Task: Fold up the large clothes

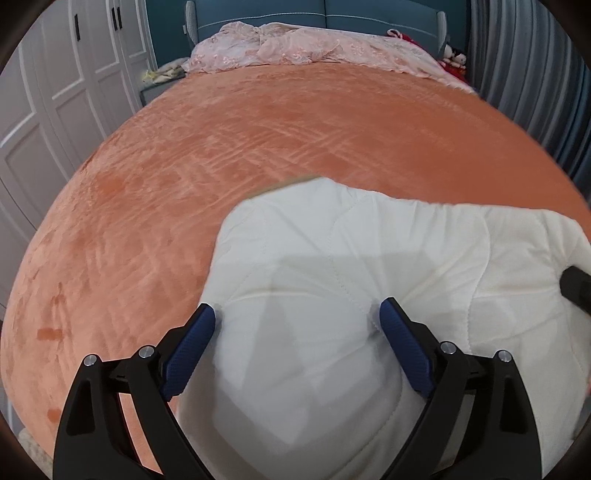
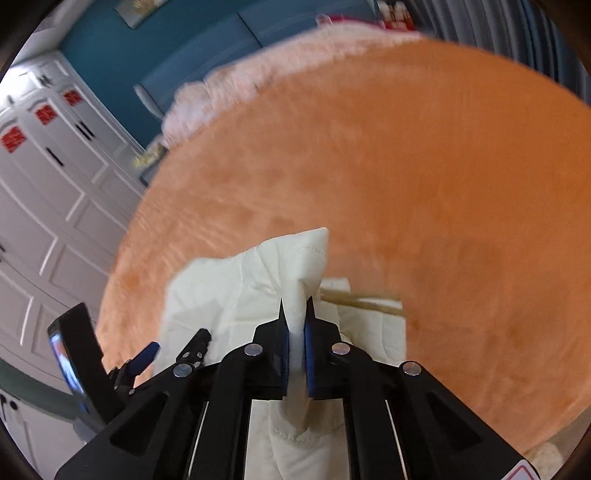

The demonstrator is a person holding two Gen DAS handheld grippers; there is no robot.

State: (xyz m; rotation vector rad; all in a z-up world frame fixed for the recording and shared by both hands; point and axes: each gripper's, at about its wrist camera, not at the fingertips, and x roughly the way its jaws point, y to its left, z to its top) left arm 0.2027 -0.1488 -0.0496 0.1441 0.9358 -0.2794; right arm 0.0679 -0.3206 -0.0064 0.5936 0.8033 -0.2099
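A white quilted garment (image 1: 332, 266) lies bunched on the near part of an orange bed cover (image 1: 258, 140). My left gripper (image 1: 297, 314) is open, its blue pads (image 1: 192, 343) spread on either side of a hump of the white fabric. My right gripper (image 2: 296, 314) is shut on a raised fold of the white garment (image 2: 258, 280), which stands up between the fingers. The right gripper also shows as a dark shape at the right edge of the left wrist view (image 1: 576, 288). The left gripper shows at the lower left of the right wrist view (image 2: 173, 354).
A pink lace cover (image 1: 295, 48) lies crumpled at the head of the bed against a teal headboard (image 1: 332, 14). White wardrobe doors (image 1: 55, 92) stand at the left. Grey curtains (image 1: 535, 74) hang at the right. Red soft toys (image 1: 454, 59) sit at the far right corner.
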